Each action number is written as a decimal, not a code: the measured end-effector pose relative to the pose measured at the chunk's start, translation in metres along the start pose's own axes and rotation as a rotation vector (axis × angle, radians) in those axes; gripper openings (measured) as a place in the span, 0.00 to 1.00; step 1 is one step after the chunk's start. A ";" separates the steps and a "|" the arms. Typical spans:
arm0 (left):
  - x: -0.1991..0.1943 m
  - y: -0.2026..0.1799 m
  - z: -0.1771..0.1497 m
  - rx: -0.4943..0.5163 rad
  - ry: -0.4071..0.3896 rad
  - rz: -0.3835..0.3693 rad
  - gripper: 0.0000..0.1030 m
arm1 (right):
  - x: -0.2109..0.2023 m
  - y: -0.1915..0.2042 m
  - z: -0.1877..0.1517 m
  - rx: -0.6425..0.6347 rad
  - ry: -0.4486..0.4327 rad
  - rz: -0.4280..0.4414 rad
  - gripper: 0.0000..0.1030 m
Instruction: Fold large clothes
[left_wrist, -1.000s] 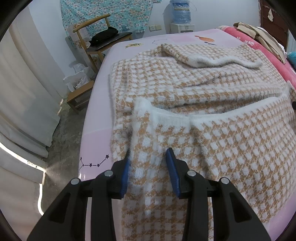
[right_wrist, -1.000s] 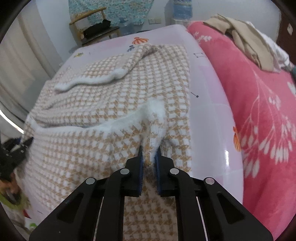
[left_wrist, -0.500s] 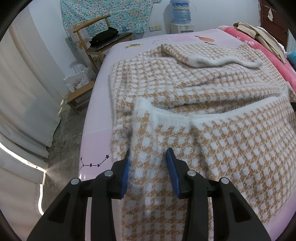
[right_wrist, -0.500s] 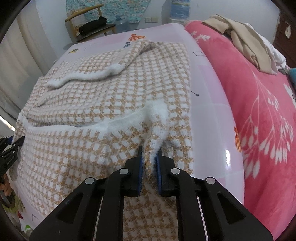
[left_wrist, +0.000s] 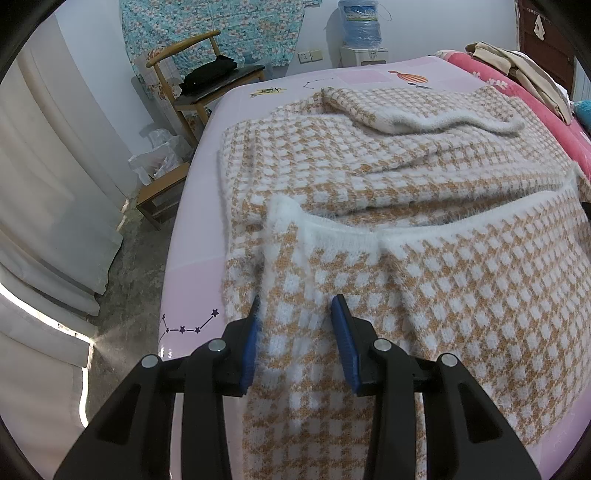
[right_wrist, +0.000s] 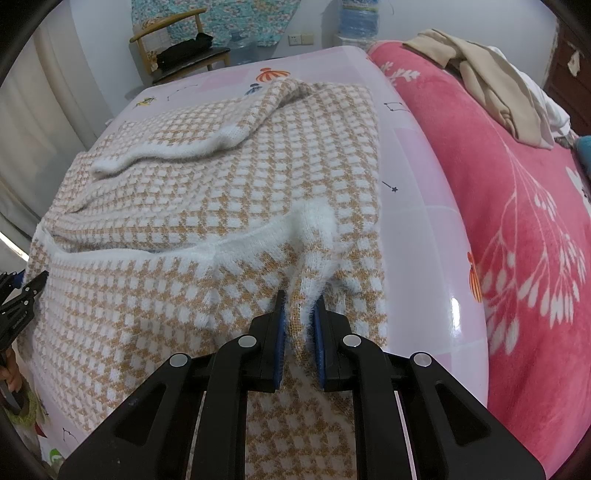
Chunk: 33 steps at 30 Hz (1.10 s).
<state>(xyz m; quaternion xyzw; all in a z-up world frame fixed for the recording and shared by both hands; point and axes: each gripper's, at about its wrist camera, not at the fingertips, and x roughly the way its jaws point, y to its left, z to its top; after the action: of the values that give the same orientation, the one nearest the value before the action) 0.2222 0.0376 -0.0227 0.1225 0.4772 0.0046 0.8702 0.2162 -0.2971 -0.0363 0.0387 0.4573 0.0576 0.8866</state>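
Here, checked sweater (left_wrist: 388, 192) spread on pink bed (left_wrist: 199, 236), hem folded up from near edge. Left gripper (left_wrist: 295, 325) pinches hem's left corner; right gripper (right_wrist: 299, 314) nearly closed on right corner.

This is a bedroom in a home. A bed with a pink printed sheet (left_wrist: 192, 236) fills most of the room, and a red floral blanket (right_wrist: 517, 229) lies along one side with beige clothes (right_wrist: 491, 77) piled on it. A wooden chair (left_wrist: 192, 74) holding a black bag (left_wrist: 210, 72) stands by the wall near a water dispenser bottle (left_wrist: 360, 22), a wall socket (left_wrist: 309, 55), a floral cloth hanging (left_wrist: 221, 22) and pale curtains (left_wrist: 48, 177).
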 end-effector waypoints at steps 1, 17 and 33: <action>0.000 -0.001 0.000 0.000 0.000 0.000 0.35 | 0.000 0.000 0.000 0.000 0.000 0.000 0.12; -0.067 0.041 -0.025 -0.091 -0.133 -0.210 0.50 | -0.070 -0.016 -0.035 0.103 -0.097 0.124 0.62; -0.055 0.062 -0.126 -0.459 -0.012 -0.669 0.63 | -0.062 -0.035 -0.133 0.415 0.039 0.298 0.69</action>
<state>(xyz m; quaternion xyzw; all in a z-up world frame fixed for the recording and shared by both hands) 0.0941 0.1171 -0.0287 -0.2370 0.4721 -0.1733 0.8312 0.0744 -0.3379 -0.0674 0.2855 0.4658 0.0932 0.8324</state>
